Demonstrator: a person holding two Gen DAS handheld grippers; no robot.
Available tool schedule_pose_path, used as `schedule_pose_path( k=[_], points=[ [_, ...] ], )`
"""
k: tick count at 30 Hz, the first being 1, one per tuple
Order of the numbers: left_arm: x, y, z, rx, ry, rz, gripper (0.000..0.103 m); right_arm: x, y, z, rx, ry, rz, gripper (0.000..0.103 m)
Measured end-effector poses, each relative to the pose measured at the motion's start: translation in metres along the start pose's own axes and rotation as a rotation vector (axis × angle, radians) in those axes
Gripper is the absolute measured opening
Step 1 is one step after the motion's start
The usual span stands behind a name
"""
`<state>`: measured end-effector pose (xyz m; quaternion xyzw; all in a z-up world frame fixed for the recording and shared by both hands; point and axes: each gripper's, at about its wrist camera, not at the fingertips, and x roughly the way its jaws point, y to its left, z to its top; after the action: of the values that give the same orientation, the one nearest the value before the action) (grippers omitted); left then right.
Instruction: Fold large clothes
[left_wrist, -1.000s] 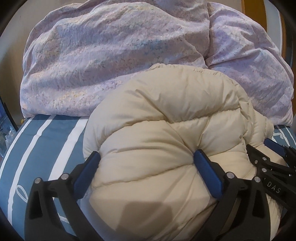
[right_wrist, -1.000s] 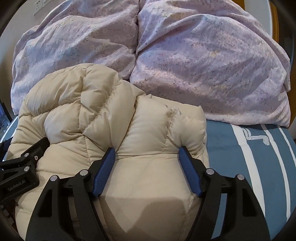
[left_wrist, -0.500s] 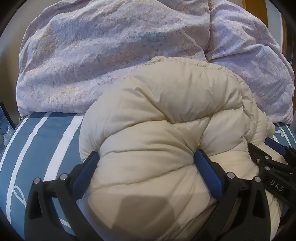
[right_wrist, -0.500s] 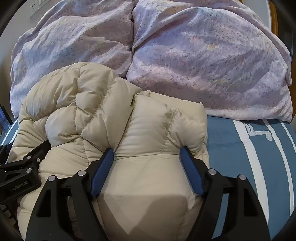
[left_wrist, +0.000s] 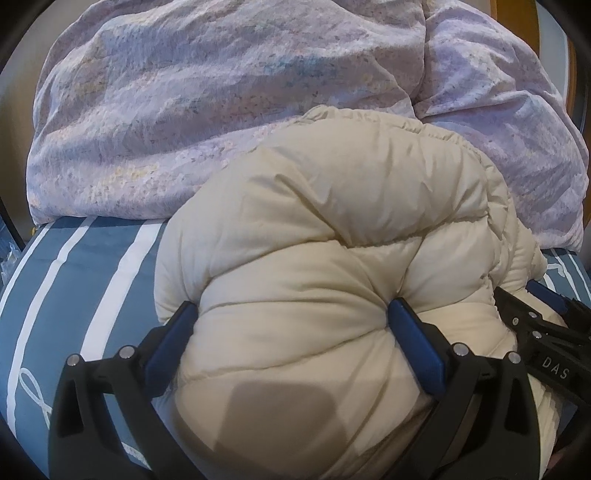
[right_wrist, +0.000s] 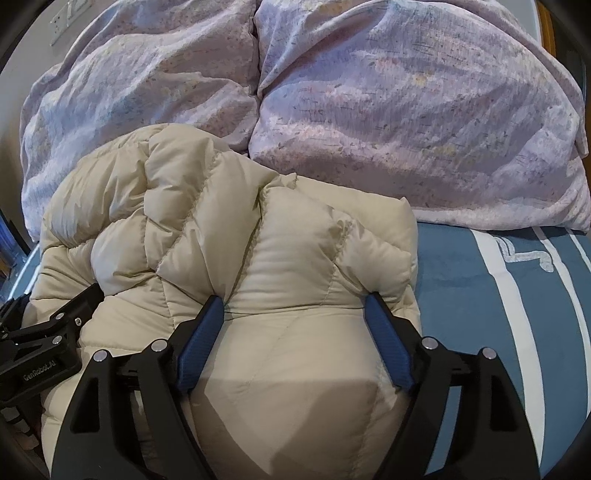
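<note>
1. The jacket (left_wrist: 332, 258), cream and quilted, lies bunched in a thick folded bundle on the bed (left_wrist: 85, 295), its far edge against the duvet (left_wrist: 221, 110).
2. In the right wrist view the jacket (right_wrist: 229, 229) sits left of centre, its puffed panels piled toward the left.
3. The left gripper (left_wrist: 295, 325) has its blue fingers (left_wrist: 413, 339) on either side of a fat roll of the jacket; the padding bulges between and around them, so it grasps that roll.
4. The right gripper (right_wrist: 295, 314) straddles the jacket's nearer right part, fingers (right_wrist: 388, 343) pressing its sides. Its jaws have just been opening, with the jacket between them and the pads on the fabric.
5. Each gripper shows at the edge of the other's view, just beside it on the jacket.
6. The bed has a blue cover with white stripes, bare to the jacket's left and right.
7. The duvet, lilac and floral, is heaped along the back of the bed.
</note>
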<state>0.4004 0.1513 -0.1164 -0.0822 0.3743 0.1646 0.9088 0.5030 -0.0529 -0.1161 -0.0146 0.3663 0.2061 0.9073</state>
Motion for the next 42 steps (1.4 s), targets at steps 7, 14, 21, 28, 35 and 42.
schedule_pose_path(
  k=[7, 14, 21, 28, 35, 42],
  points=[
    [-0.04, 0.016, -0.017, -0.035, -0.036, -0.007, 0.101, -0.038, -0.014, -0.007, -0.003, 0.004, 0.004, 0.102],
    [-0.117, 0.027, -0.064, -0.013, -0.052, -0.028, 0.101, -0.099, -0.023, -0.049, 0.03, 0.006, 0.03, 0.102],
    [-0.18, 0.035, -0.121, -0.012, -0.007, -0.041, 0.101, -0.167, -0.017, -0.103, 0.073, 0.01, 0.038, 0.102],
    [-0.225, 0.032, -0.156, -0.047, -0.003, -0.08, 0.101, -0.212, -0.008, -0.14, 0.095, 0.02, 0.083, 0.102],
    [-0.252, 0.028, -0.18, -0.055, 0.007, -0.104, 0.101, -0.238, 0.008, -0.17, 0.031, 0.037, 0.073, 0.102],
    [-0.271, 0.023, -0.19, -0.051, 0.018, -0.14, 0.101, -0.257, 0.017, -0.18, -0.003, 0.036, 0.095, 0.102]
  ],
)
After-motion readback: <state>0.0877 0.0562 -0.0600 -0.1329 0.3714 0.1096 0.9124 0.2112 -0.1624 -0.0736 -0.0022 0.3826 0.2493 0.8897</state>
